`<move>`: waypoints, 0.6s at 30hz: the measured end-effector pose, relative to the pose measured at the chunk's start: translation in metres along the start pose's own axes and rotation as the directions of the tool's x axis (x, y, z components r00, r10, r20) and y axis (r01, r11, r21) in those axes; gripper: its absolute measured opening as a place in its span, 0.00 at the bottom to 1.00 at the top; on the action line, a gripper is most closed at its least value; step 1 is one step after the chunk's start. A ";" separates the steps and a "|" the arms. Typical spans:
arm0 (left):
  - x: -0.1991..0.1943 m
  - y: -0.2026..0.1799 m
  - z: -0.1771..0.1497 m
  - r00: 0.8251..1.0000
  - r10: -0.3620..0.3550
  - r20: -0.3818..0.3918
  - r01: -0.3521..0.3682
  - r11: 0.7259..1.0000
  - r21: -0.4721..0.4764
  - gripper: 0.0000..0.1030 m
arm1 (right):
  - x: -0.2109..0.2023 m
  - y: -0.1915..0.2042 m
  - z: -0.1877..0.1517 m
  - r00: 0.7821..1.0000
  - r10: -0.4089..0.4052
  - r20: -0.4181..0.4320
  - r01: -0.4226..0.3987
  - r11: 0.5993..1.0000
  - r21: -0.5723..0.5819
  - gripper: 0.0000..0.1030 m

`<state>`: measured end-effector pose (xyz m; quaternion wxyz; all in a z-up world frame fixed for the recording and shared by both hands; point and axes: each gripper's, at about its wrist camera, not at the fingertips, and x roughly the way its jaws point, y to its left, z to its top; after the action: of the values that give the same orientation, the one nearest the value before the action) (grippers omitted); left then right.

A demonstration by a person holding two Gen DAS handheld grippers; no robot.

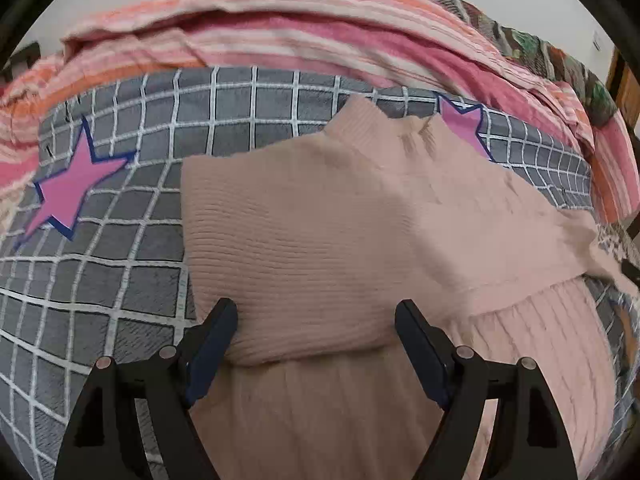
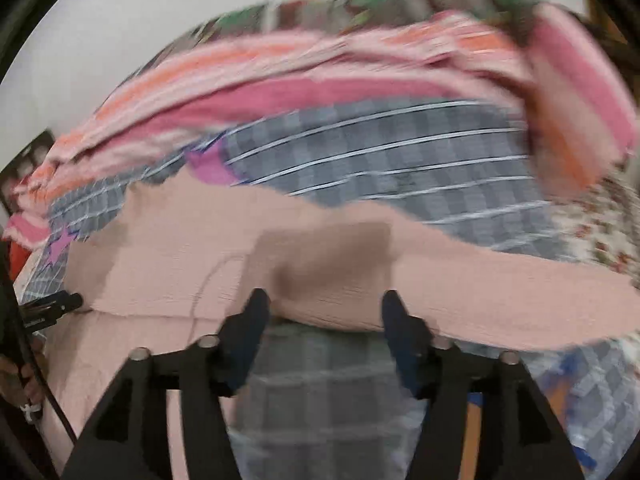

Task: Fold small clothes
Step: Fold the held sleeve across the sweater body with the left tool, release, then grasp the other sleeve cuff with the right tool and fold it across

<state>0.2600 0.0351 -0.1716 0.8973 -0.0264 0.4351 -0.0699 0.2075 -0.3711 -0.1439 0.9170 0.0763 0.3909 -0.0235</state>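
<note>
A pale pink knit sweater (image 1: 320, 232) lies on a grey checked bedspread (image 1: 120, 264). Its left sleeve is folded across the body, with the cuff edge just ahead of my left gripper (image 1: 316, 312). The left gripper is open and empty, its jaws wide apart over the sweater. In the blurred right wrist view the sweater (image 2: 200, 264) stretches across the middle, its right sleeve (image 2: 500, 296) running out to the right. My right gripper (image 2: 324, 300) is open and empty, its fingertips at the sleeve's near edge. The left gripper's tip (image 2: 60, 304) shows at the far left.
A pink and orange striped blanket (image 1: 300, 28) is bunched along the far side of the bed. Pink stars (image 1: 68, 184) mark the bedspread. A floral cover (image 2: 592, 224) lies at the right. A white wall stands behind the bed.
</note>
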 end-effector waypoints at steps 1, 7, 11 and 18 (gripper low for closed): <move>-0.006 -0.001 -0.002 1.000 -0.003 0.011 0.002 1.000 0.001 0.78 | -0.007 -0.018 -0.004 0.999 -0.037 0.010 0.037 0.999 0.014 0.60; -0.041 0.010 -0.024 0.996 -0.055 0.074 0.062 0.994 -0.091 0.80 | -0.035 -0.123 -0.040 0.982 -0.188 0.004 0.186 0.972 0.143 0.64; -0.053 0.014 -0.036 0.995 -0.041 0.088 0.053 0.989 -0.137 0.80 | -0.025 -0.187 -0.051 0.989 -0.145 -0.020 0.144 0.942 0.303 0.64; -0.069 0.014 -0.049 0.996 0.040 0.083 -0.024 0.982 -0.185 0.80 | -0.003 -0.225 -0.043 0.995 -0.098 -0.011 0.095 0.913 0.396 0.63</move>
<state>0.1807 0.0596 -0.1504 0.9099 -0.1052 0.4011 -0.0137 0.1513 -0.5864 -0.1982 0.8820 0.2408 0.3772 -0.1477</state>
